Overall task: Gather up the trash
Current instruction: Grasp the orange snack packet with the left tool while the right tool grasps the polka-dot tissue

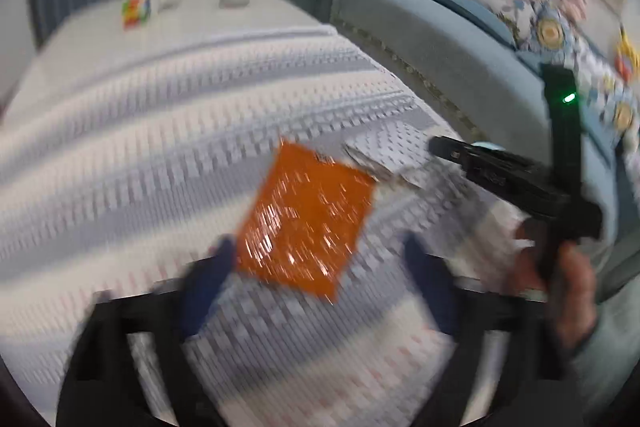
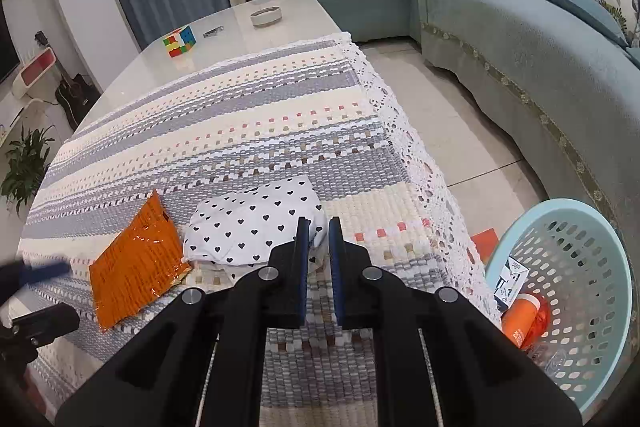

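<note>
You are hovering your left gripper (image 1: 316, 259) over the orange wrapper (image 1: 306, 215), its fingers spread wide with the wrapper's near edge lying between them, not yet pinched. Your right gripper (image 2: 319, 239) is holding its fingers nearly shut at the edge of the heart-print packet (image 2: 256, 227), which seems nipped between the pads, though the contact is hard to confirm. Both pieces are lying side by side on the striped cloth (image 2: 224, 131) covering the tabletop, and the basket (image 2: 592, 267) is sitting on the floor to the right with trash already inside. The wrapper is looking thin, crinkly and slick, so it is likely weighing almost nothing and folding under pressure; you are best taking it by an edge or corner. The packet is looking soft and puffy, giving easily. The left view is smearing with motion, so the wrapper's far edge and print are hard to read.
</note>
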Demonstrator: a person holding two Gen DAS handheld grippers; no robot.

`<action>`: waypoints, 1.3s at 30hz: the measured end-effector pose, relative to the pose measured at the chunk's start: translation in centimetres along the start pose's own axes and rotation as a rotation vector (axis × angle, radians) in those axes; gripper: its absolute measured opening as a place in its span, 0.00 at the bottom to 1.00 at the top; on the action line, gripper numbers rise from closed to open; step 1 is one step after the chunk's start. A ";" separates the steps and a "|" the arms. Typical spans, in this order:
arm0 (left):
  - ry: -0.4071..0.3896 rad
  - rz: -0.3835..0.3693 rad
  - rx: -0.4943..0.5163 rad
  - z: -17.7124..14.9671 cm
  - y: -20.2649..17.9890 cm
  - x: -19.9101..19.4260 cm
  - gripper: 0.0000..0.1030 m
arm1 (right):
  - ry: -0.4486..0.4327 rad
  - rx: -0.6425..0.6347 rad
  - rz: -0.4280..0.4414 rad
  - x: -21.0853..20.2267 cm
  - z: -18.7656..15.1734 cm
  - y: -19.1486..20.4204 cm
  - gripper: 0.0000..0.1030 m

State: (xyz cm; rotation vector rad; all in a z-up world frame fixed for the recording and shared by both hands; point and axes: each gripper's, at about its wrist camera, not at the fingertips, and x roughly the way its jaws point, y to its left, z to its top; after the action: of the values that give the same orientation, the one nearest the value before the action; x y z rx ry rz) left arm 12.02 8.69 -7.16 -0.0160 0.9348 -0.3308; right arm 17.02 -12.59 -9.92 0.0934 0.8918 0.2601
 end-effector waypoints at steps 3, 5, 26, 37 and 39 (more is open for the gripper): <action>0.054 0.062 0.115 1.3 0.2 3.7 0.91 | 0.009 -0.003 0.002 0.2 -0.1 0.1 0.08; 0.089 0.091 0.138 1.6 0.4 6.0 0.93 | -0.002 -0.010 0.014 0.0 -0.1 0.3 0.08; -0.113 0.152 -0.197 1.9 6.9 2.3 0.42 | 0.100 -0.382 0.299 -2.6 -3.4 8.3 0.17; -0.157 0.178 -0.287 1.6 9.5 1.3 0.42 | 0.074 -0.388 0.094 2.0 0.5 9.9 0.79; -0.160 0.171 -0.292 1.6 9.6 1.2 0.42 | 0.090 -0.397 0.099 3.0 0.7 10.3 0.79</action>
State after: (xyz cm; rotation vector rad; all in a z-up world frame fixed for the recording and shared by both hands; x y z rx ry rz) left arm 16.57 17.23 -8.64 -0.2262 0.8128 -0.0318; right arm 17.48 -1.85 -9.81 -0.2444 0.9112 0.5325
